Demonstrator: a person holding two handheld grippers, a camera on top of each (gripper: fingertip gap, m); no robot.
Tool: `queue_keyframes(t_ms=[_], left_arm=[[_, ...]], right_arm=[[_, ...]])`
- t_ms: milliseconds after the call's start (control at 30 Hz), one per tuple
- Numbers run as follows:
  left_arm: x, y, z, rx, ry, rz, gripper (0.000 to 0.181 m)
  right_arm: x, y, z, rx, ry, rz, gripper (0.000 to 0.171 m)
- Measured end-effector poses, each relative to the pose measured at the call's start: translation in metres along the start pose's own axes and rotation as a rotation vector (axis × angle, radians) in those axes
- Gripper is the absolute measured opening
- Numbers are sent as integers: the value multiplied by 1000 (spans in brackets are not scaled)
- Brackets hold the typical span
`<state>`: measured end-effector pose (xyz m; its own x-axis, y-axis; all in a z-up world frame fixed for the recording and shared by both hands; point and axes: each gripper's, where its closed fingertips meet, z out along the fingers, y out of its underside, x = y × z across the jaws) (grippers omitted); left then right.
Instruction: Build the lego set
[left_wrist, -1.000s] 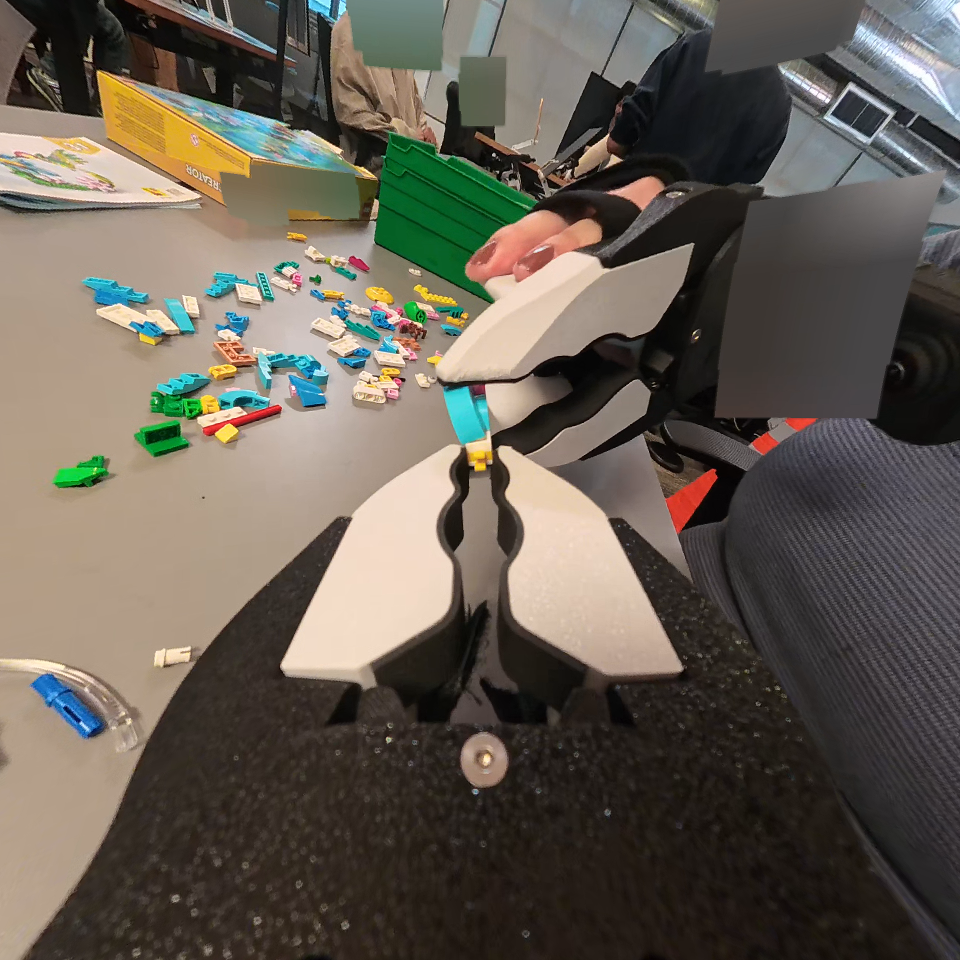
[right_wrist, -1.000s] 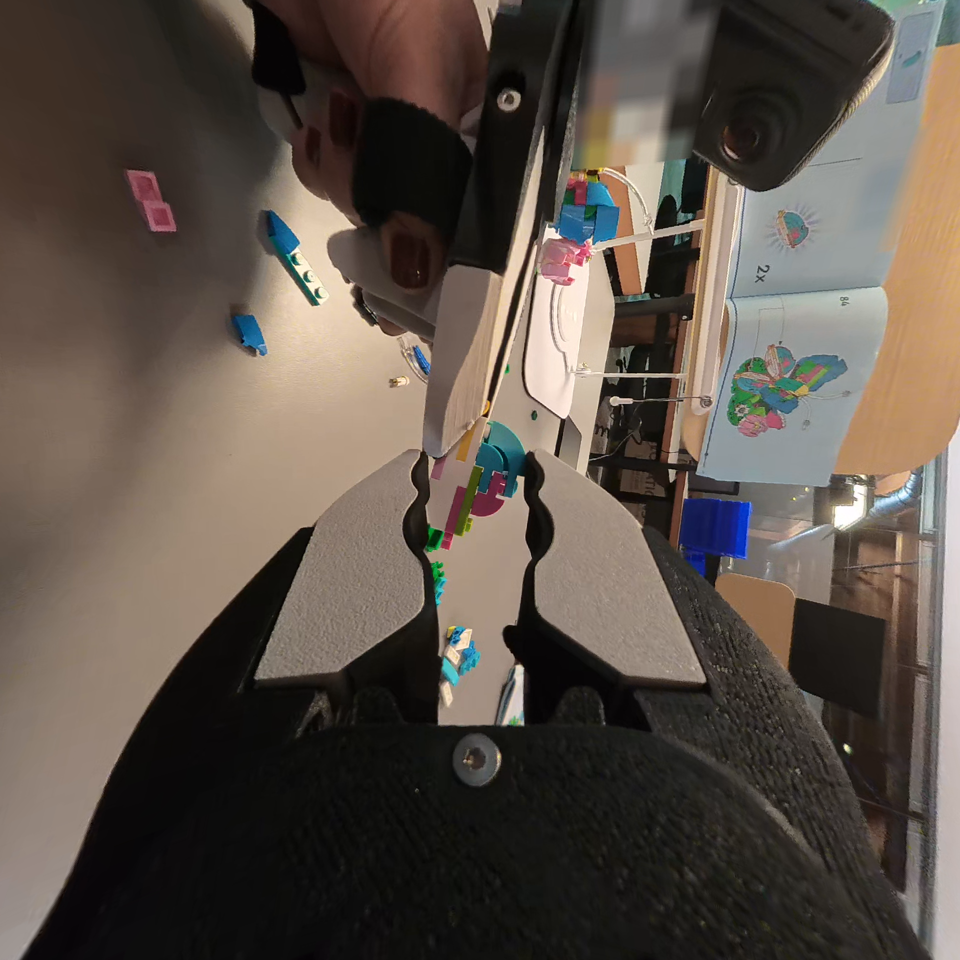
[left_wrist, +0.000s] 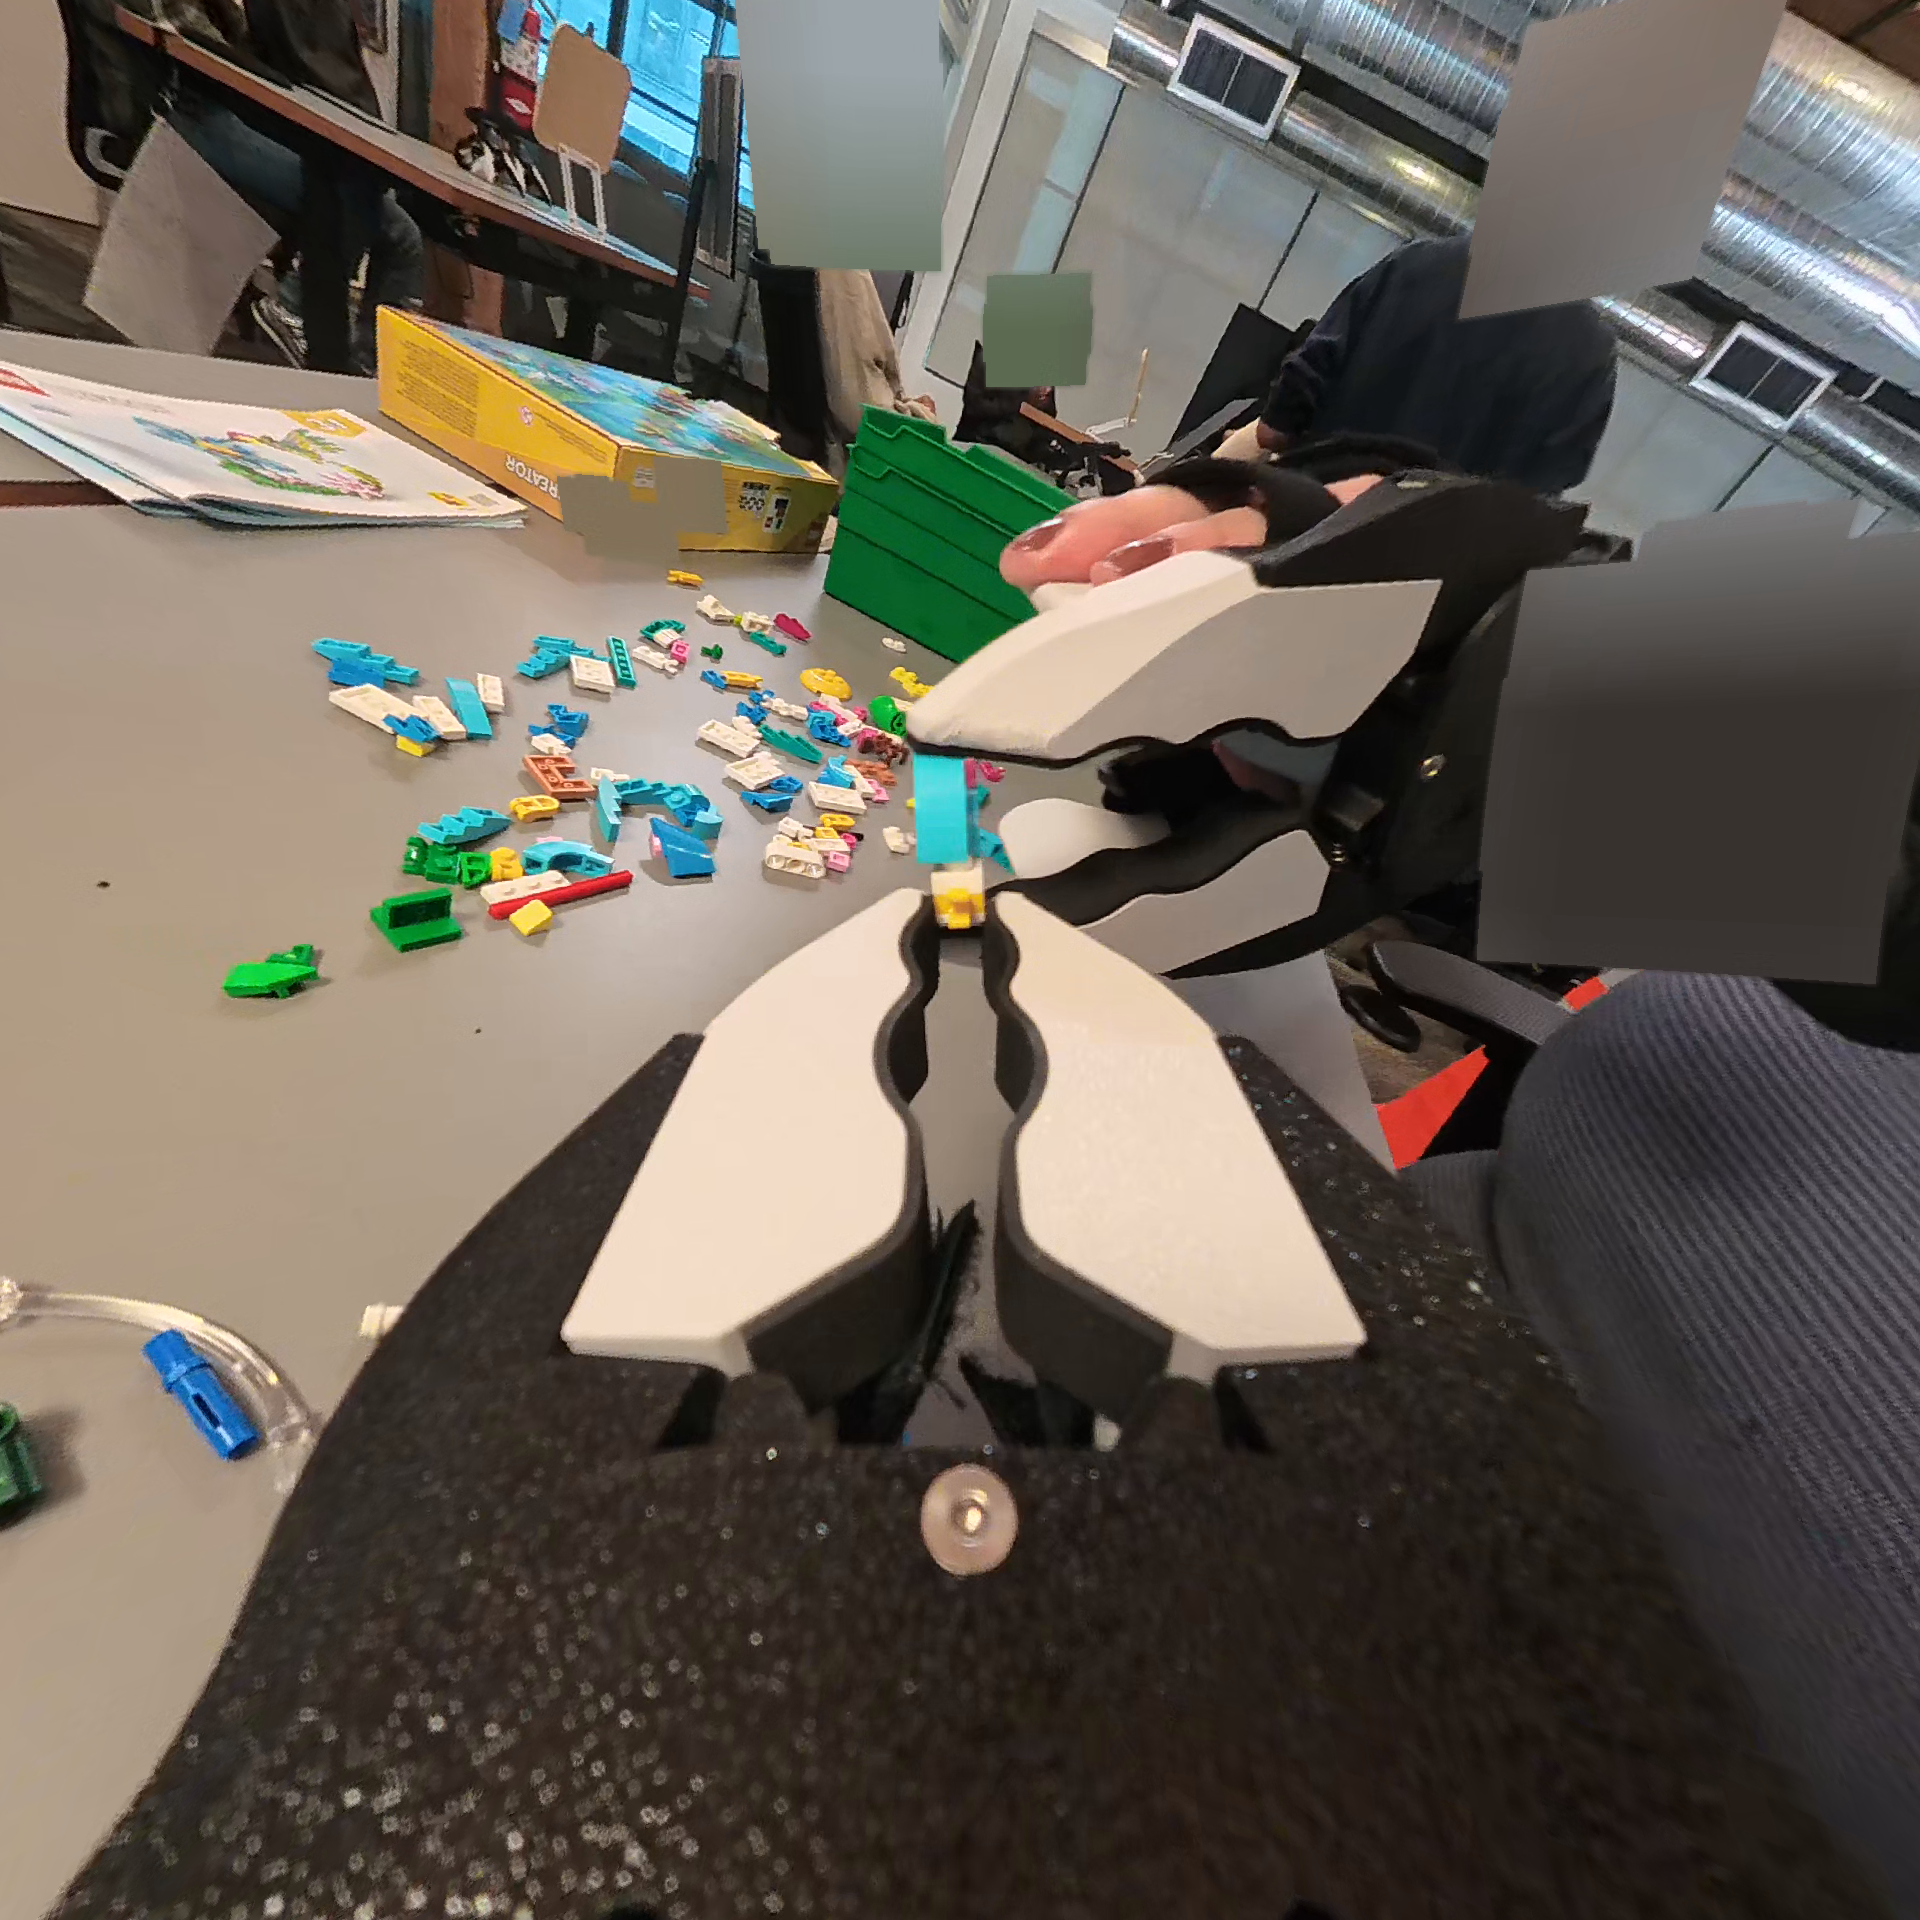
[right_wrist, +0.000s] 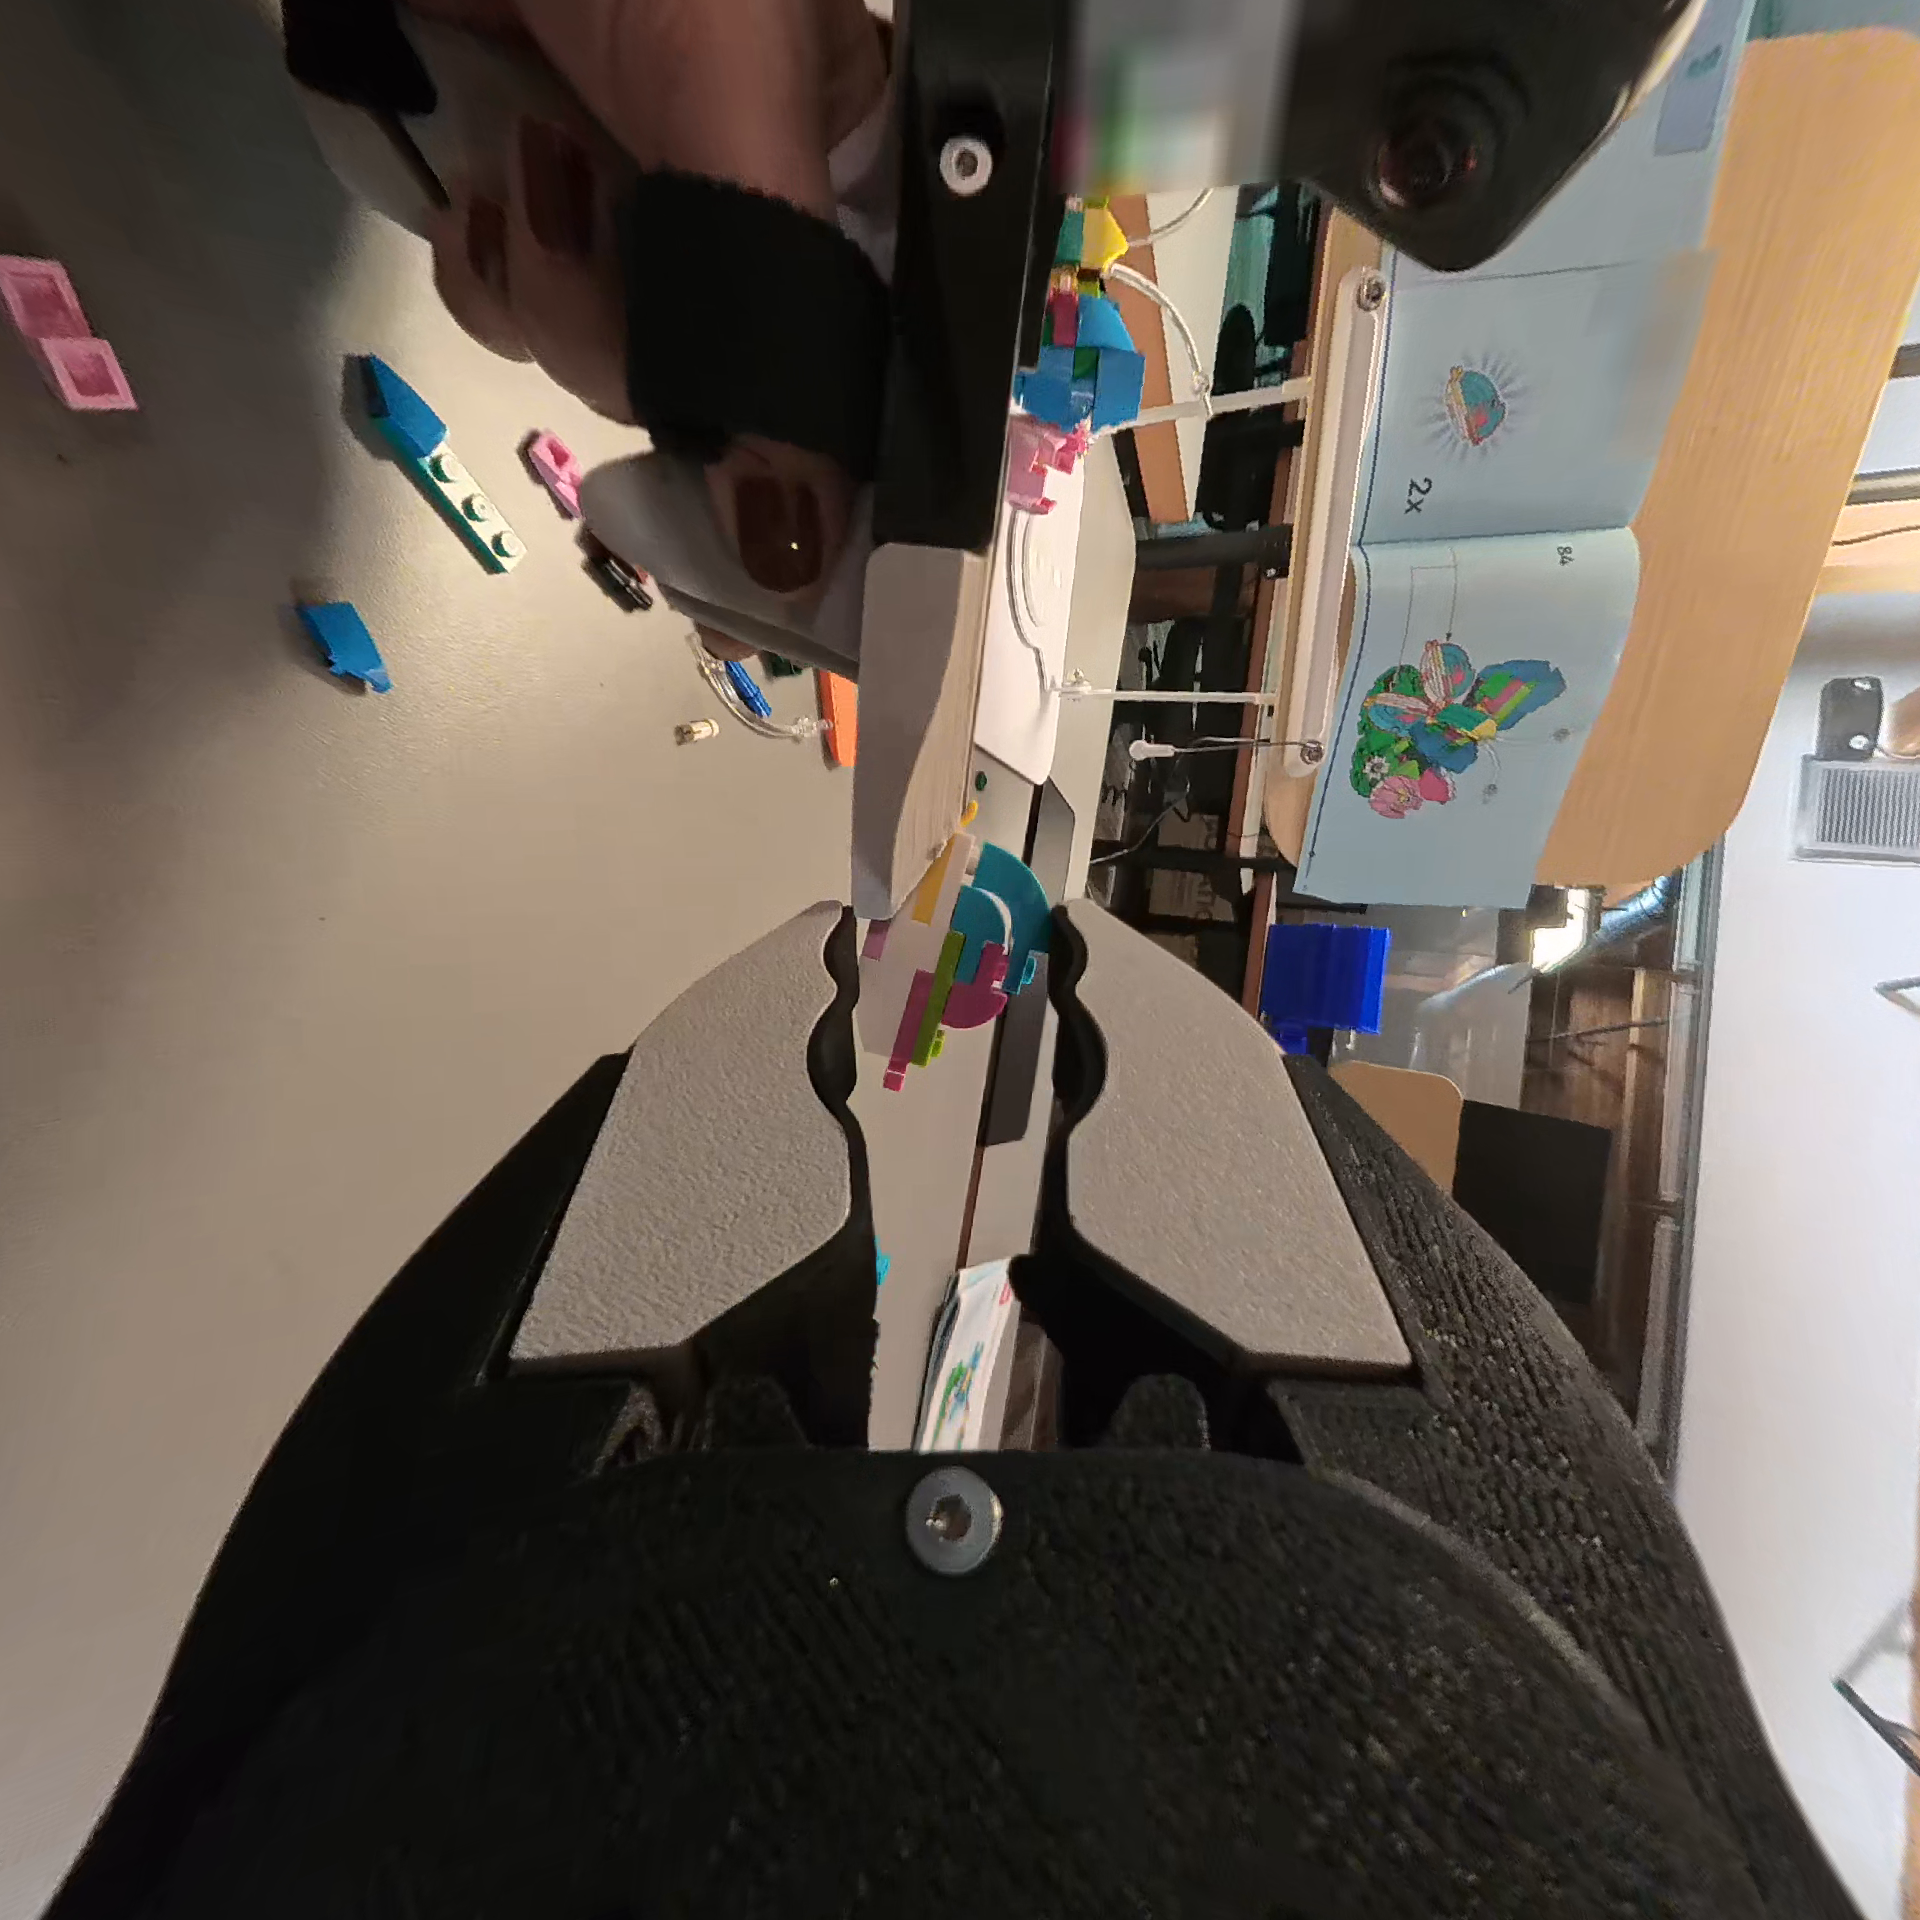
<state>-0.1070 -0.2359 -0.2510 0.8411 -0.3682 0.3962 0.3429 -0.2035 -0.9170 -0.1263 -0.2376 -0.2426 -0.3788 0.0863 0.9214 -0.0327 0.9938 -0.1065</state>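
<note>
Above the grey worktop (left_wrist: 208, 1091), both hand-held grippers clamp one small lego assembly (right_wrist: 951, 966), left (left_wrist: 958, 906) pinching its half-hidden yellow end, right (right_wrist: 951, 925) gripping its teal side, loose bricks (left_wrist: 623, 769) scattered beyond.

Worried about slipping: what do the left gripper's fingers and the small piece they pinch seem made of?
Left gripper fingers: likely 3D-printed plastic, matte white and grainy, with dark inner pads, possibly rubbery. Yellow-and-white piece: hard moulded plastic with crisp edges, apparently smooth.
</note>
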Motion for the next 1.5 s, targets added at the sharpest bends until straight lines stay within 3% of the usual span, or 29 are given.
queue_keyframes(t_ms=[233,600,933,1267,1500], left_arm=[[-1,-2,0,14,-37,43,7],[4,-8,0,72,45,-49,8],[6,-13,-3,112,70,-64,7],[6,-11,-1,119,86,-98,7],[0,-8,3,114,-14,-16,7]], right_arm=[[2,2,0,-27,-1,44,33],[5,-2,-3,142,-105,243,33],[11,-5,-5,199,-43,238,33],[10,-7,-7,214,48,23,33],[6,0,-3,120,-9,39,33]])
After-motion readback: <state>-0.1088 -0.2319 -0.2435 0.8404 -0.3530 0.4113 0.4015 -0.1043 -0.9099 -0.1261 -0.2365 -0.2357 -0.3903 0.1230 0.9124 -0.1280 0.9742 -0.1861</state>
